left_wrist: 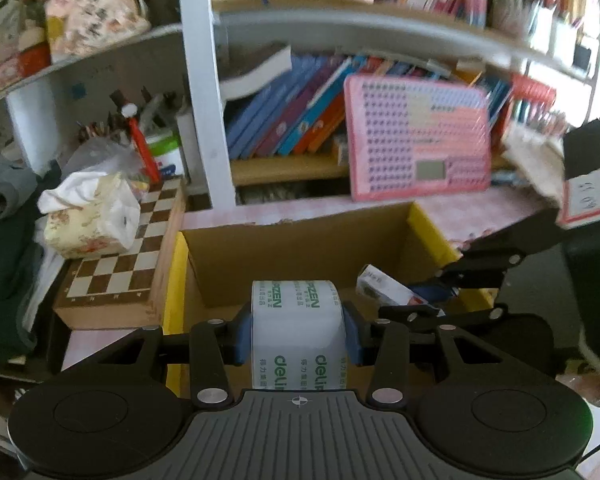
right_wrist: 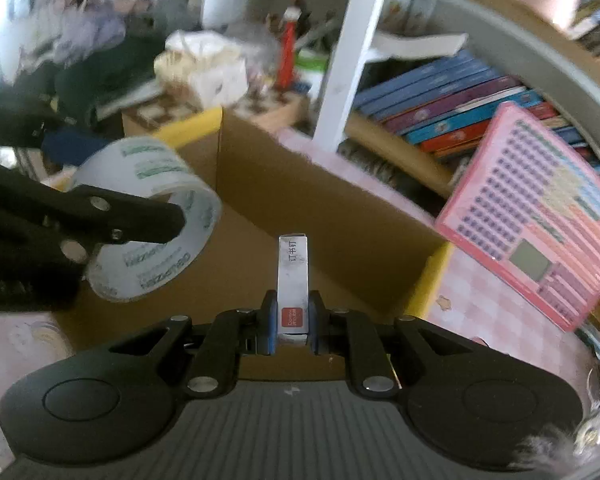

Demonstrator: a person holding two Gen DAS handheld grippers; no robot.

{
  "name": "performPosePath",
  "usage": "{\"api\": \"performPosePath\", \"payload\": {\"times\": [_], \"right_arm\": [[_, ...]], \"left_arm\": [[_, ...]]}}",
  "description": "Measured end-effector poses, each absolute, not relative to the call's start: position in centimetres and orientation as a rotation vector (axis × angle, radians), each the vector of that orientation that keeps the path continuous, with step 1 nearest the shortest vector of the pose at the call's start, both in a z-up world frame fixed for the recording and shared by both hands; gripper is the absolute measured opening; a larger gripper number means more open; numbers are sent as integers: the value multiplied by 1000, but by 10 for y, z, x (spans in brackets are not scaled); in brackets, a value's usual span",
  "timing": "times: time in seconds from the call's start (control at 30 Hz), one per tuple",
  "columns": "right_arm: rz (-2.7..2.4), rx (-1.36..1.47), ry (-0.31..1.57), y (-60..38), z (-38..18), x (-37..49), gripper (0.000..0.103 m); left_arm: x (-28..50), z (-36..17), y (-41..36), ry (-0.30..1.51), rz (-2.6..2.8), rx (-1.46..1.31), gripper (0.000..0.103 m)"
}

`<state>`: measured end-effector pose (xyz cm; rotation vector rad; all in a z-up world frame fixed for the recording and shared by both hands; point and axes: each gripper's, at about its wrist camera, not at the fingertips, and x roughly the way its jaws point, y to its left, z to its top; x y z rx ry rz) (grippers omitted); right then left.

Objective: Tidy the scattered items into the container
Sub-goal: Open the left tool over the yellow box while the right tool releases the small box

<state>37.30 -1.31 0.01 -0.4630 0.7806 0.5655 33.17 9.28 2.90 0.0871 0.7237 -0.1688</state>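
Cataloguing from beside the cardboard box [left_wrist: 300, 256], the landmark for every place below.

Item 1: roll of clear packing tape [left_wrist: 299, 336], green lettering. Clamped by its flat sides in the left gripper [left_wrist: 299, 336], whose blue pads [left_wrist: 246, 338] stand partly apart at the roll's width. Held over the near-left part of the box's open top, its hole running crosswise from pad to pad.

Item 2: small box of staples [right_wrist: 293, 284], white with a red label. Pinched in the right gripper [right_wrist: 293, 330], jaws drawn almost fully together on its narrow sides. Long axis points straight out along the fingers, toward the box's far wall. Held over the box's near-right part.

Relation that matters: both items appear to hang above the box's opening, so a release would likely drop each inside. Neither hand looks clearly nearer, and the grippers are close enough that they might knock together.

Unclear: the box floor is largely masked by the grippers, so other contents cannot be told. Pink keyboard toy [left_wrist: 420, 140], just behind the box on its right, is blurred. No scattered items visible nearby.
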Motion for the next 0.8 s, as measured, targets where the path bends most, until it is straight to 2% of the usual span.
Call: {"api": "performPosePath", "payload": {"times": [0.37,0.8], "right_arm": [[614,-628,874,13,-32,427,14],[647,-649,887,17,-36,431,15]], "left_arm": [[393,-7,83,862,-108,147,43],[404,-19,82,871,-115,154,45]]}}
